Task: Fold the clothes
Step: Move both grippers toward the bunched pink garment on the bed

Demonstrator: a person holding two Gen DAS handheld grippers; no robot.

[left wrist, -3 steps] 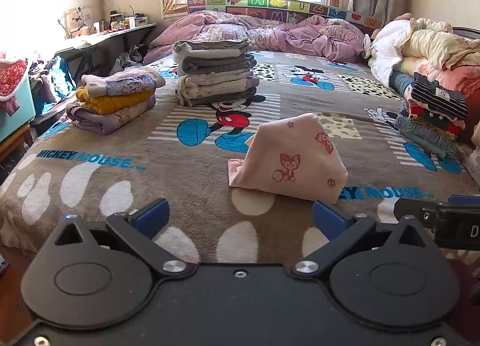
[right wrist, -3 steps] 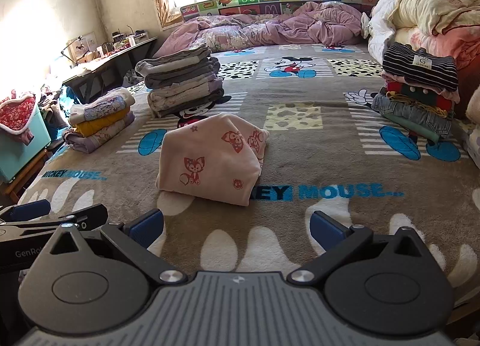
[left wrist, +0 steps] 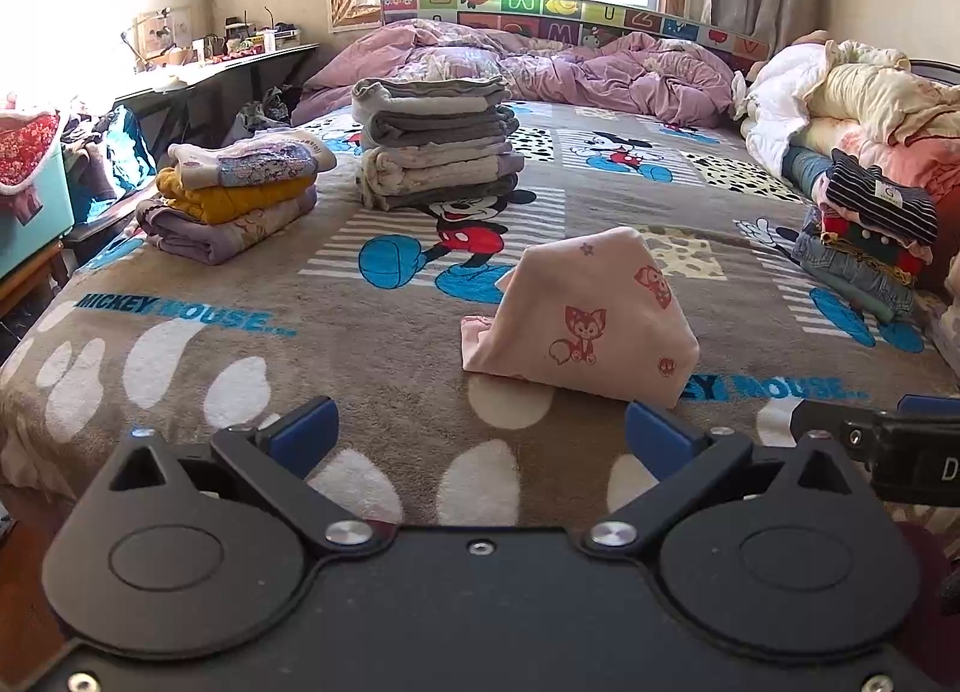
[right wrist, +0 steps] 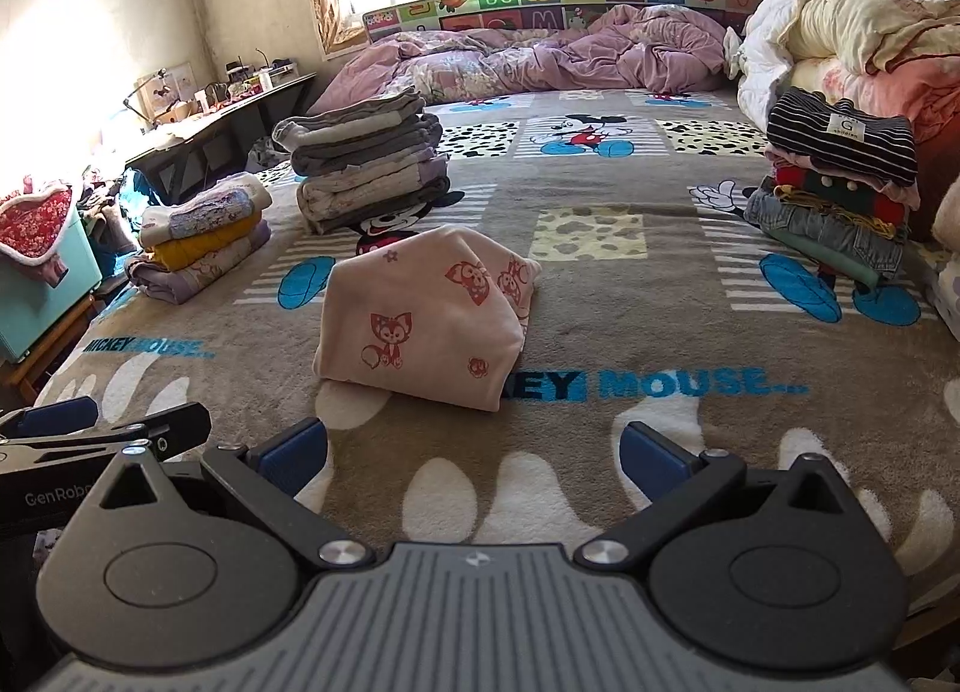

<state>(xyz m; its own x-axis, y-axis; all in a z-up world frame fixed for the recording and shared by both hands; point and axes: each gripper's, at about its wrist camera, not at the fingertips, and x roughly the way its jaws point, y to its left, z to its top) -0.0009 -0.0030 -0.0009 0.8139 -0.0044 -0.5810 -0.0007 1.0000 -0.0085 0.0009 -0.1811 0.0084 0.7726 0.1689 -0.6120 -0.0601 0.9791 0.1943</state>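
Mid-bed on the Mickey Mouse blanket (left wrist: 384, 344), a pink fox-print garment (left wrist: 591, 320) sits folded, tented. Soft, light, floppy; pinch the near hem. Left claw (left wrist: 477, 437) and right claw (right wrist: 474, 455) both gape, empty.

A folded pink garment (left wrist: 585, 317) (right wrist: 423, 320) printed with red foxes sits in a peaked, tent-like bundle on the brown cartoon-print blanket (left wrist: 372, 344) (right wrist: 630, 284), alone, well apart from the stacked clothes.
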